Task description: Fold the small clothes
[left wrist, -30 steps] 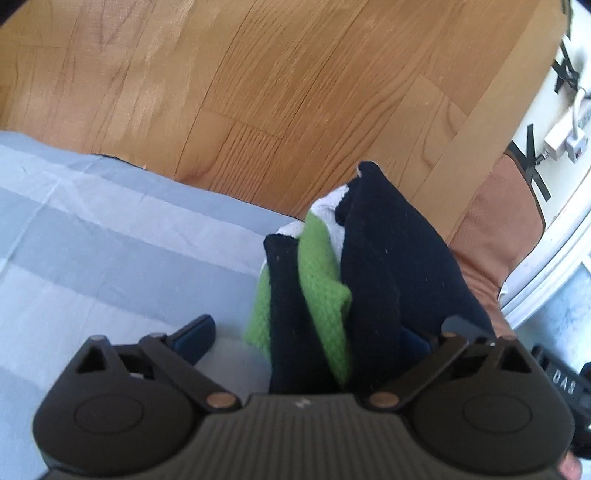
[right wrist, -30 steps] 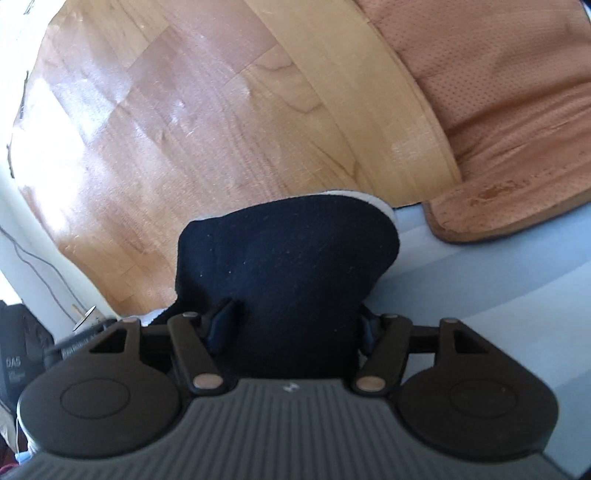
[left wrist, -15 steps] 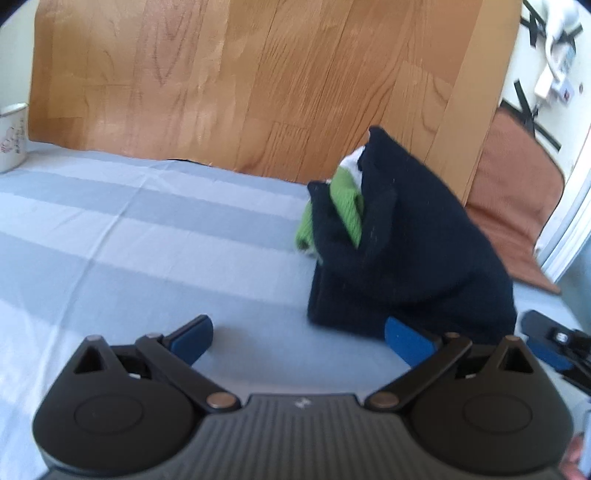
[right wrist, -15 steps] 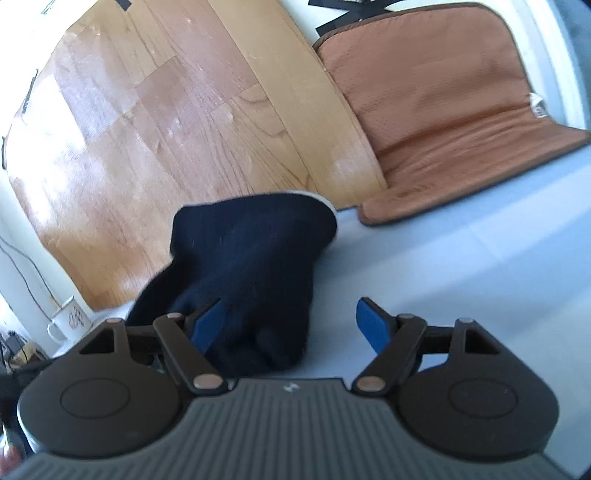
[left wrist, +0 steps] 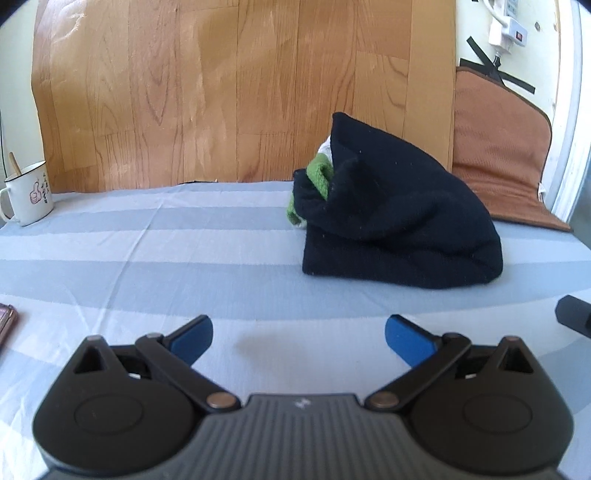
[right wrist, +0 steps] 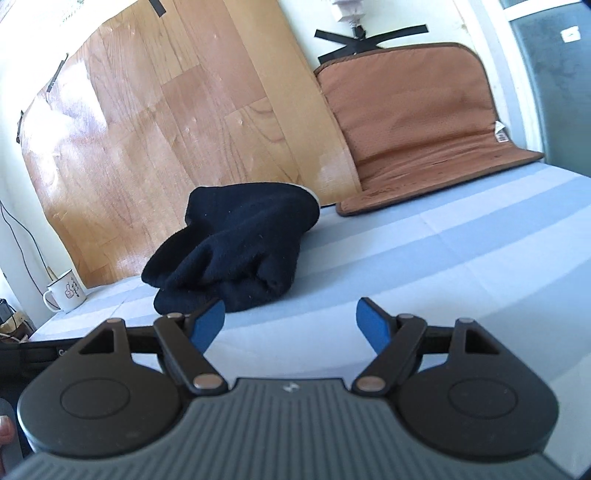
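The dark navy knit garment [left wrist: 399, 221] sits in a loose, bunched heap on the blue-and-white striped sheet [left wrist: 147, 258] that covers the bench, toward the back edge near the wall. In the left wrist view a bit of green knit [left wrist: 318, 176] and a sliver of white fabric show at its upper left, tucked inside the navy folds. In the right wrist view only the navy cloth [right wrist: 236, 251] is visible, with a thin pale edge at its top right.

Neither claw touches the garment. The left claw [left wrist: 298, 336] is spread wide, its blue pads [left wrist: 192, 338] hovering over bare sheet in front of the heap with nothing between them. The right claw [right wrist: 291, 323] is also spread and empty; its left pad [right wrist: 208, 320] lies just in front of the garment's lower edge in the picture, but whether there is a gap between them I cannot tell.

Behind the heap a wood-grain board [left wrist: 229, 92] leans against the wall. To its right a brown padded mat [right wrist: 417, 122] is propped up, its lower part lying on the sheet. A white enamel mug [left wrist: 29, 194] with a small printed motif stands at the far left of the sheet. Black tape strips [right wrist: 365, 38] cross on the pale wall above the mat, and a white plug adapter [left wrist: 508, 26] hangs there.
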